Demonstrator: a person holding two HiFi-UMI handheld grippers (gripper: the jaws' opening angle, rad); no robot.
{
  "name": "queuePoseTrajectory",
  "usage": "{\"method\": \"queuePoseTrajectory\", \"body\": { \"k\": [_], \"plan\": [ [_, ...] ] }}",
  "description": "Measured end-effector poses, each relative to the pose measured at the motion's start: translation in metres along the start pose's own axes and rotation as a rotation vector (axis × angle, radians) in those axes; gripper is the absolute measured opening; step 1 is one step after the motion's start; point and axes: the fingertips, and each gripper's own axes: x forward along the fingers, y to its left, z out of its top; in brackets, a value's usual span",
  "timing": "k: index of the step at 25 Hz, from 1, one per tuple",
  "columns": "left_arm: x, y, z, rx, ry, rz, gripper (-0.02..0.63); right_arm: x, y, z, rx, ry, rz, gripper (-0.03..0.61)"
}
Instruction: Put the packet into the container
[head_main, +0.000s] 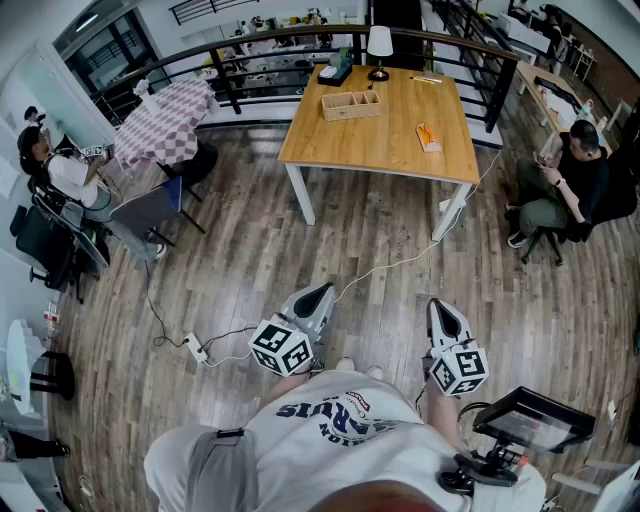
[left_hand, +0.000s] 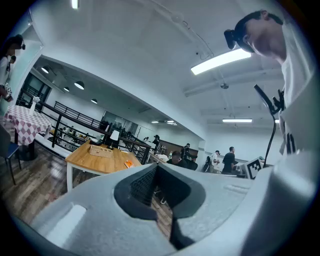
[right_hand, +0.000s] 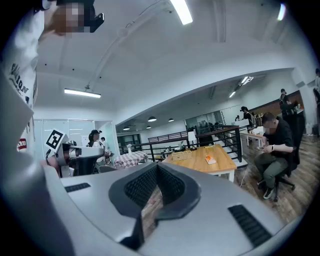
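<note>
Orange packet (head_main: 427, 137) lies far off, right of the wooden container (head_main: 350, 104); left gripper (head_main: 318, 295) and right gripper (head_main: 441, 308) closed, empty; I might snag that floor cable (head_main: 395, 262).

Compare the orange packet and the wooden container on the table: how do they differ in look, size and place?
The orange packet lies flat; the wooden container is an open box with dividers. The packet is bright orange, the container pale wood. The packet is smaller and lies near the table's right edge in the head view; the container sits farther back, nearer the middle. Both rest on the table, apart.
</note>
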Motion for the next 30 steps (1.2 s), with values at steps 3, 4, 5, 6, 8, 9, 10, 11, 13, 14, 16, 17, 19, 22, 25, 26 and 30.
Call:
{"method": "queuePoseTrajectory", "body": {
  "k": [3,4,5,6,8,9,10,11,13,14,16,17,19,22,25,26,30],
  "plan": [
    [0.009,-0.01,-0.002,0.014,0.035,-0.018,-0.002,-0.002,-0.011,0.0,0.022,-0.009,-0.005,0.006],
    [0.011,-0.013,-0.003,0.015,0.042,-0.019,-0.002,-0.004,-0.014,-0.001,0.026,-0.01,-0.007,0.006],
    [0.011,-0.015,-0.004,0.015,0.045,-0.016,-0.002,-0.007,-0.016,-0.002,0.031,-0.009,-0.009,0.006],
    [0.01,-0.018,-0.005,0.013,0.045,-0.012,-0.002,-0.01,-0.018,-0.004,0.036,-0.008,-0.01,0.006],
    [0.009,-0.024,-0.004,0.013,0.043,-0.004,-0.002,-0.016,-0.021,-0.006,0.044,-0.007,-0.007,0.006],
    [0.008,-0.027,-0.003,0.018,0.043,0.0,-0.002,-0.018,-0.022,-0.007,0.047,-0.006,-0.004,0.006],
    [0.007,-0.031,-0.003,0.025,0.045,0.002,-0.002,-0.019,-0.023,-0.008,0.049,-0.001,0.002,0.006],
    [0.006,-0.035,-0.004,0.032,0.048,0.005,-0.002,-0.019,-0.024,-0.011,0.05,0.008,0.01,0.006],
    [0.005,-0.043,-0.008,0.042,0.043,0.009,-0.002,-0.015,-0.029,-0.017,0.048,0.023,0.031,0.006],
    [0.006,-0.046,-0.013,0.046,0.036,0.012,-0.002,-0.013,-0.034,-0.02,0.043,0.026,0.041,0.006],
    [0.01,-0.049,-0.027,0.045,0.029,0.016,-0.002,-0.007,-0.042,-0.031,0.037,0.029,0.046,0.006],
    [0.011,-0.051,-0.032,0.041,0.029,0.013,-0.002,-0.005,-0.045,-0.034,0.035,0.03,0.042,0.006],
    [0.015,-0.06,-0.036,0.04,0.024,-0.009,-0.002,-0.005,-0.046,-0.032,0.011,0.027,0.045,0.006],
    [0.032,-0.082,-0.036,0.065,0.032,-0.066,-0.002,-0.013,-0.047,-0.024,-0.046,0.018,0.062,0.006],
    [0.055,-0.093,-0.032,0.089,0.047,-0.108,-0.002,-0.016,-0.058,-0.022,-0.039,0.001,0.06,0.006],
    [0.06,-0.094,-0.029,0.102,0.048,-0.106,-0.002,-0.015,-0.063,-0.022,-0.032,0.0,0.06,0.006],
    [0.072,-0.08,-0.026,0.115,0.055,-0.069,-0.002,-0.011,-0.072,-0.033,-0.003,0.02,0.053,0.006]
  ]
}}
